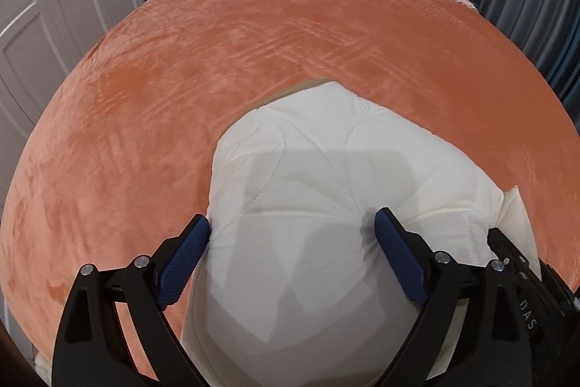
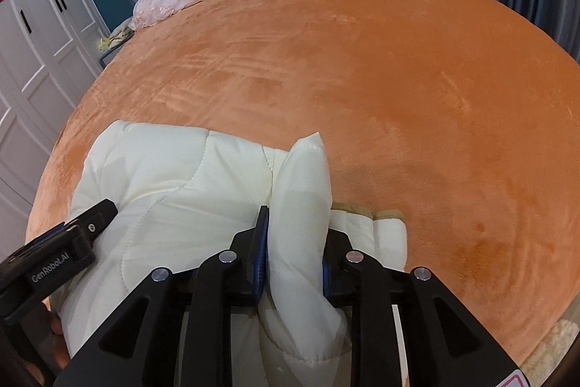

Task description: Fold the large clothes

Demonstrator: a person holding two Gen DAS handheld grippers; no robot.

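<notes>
Cream quilted padded garment (image 1: 308,191) is bulging between my spread left jaws while my right jaws are pinching its upright fold (image 2: 302,191).

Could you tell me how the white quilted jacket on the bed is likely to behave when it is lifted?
The white quilted jacket looks puffy and soft, so it would probably sag and unfold rather than hold shape. The fold pinched in the right gripper bulges, suggesting springy, compressible padding. Its smooth fabric may slip.
</notes>
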